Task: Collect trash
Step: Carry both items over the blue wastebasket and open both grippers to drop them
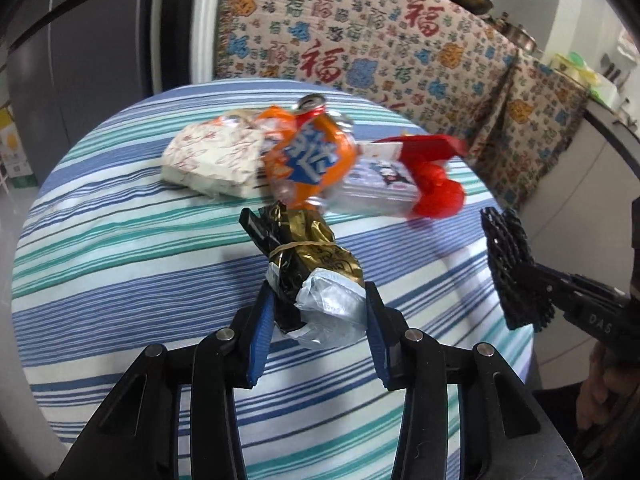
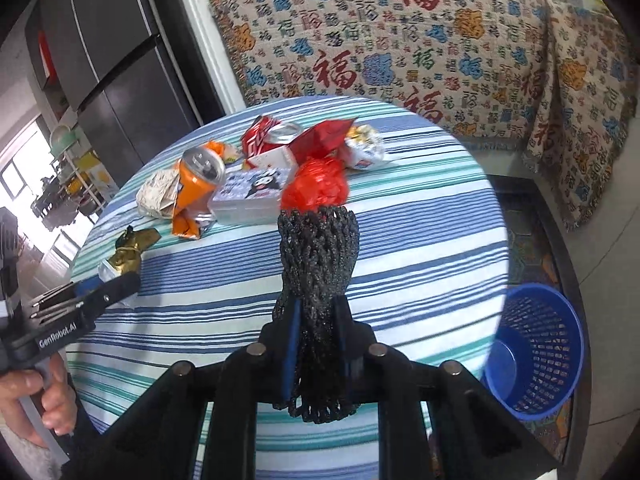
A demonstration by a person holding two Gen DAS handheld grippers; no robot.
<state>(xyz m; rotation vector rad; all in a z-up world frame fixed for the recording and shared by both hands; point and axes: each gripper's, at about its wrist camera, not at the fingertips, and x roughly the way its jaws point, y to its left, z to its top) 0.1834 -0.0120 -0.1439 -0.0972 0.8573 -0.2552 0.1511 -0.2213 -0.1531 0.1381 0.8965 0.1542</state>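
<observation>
My left gripper [image 1: 320, 300] is shut on a gold-and-black wrapper [image 1: 308, 252] tied with a rubber band, held over the striped table [image 1: 120, 260]. My right gripper [image 2: 318, 304] is shut on a black foam net sleeve [image 2: 318, 256], also seen at the right of the left wrist view [image 1: 512, 264]. More trash lies at the table's far side: a crushed orange can [image 2: 196, 188], a red can [image 2: 266, 136], a red plastic bag [image 2: 316, 188], a white printed box [image 2: 252, 192], crumpled paper [image 2: 154, 196]. A blue mesh basket [image 2: 536, 348] stands on the floor right of the table.
A patterned cloth [image 2: 400, 40] covers furniture behind the table. A dark fridge [image 2: 104, 60] stands at the back left. The person's hand [image 2: 36, 400] holds the left gripper at the table's left edge.
</observation>
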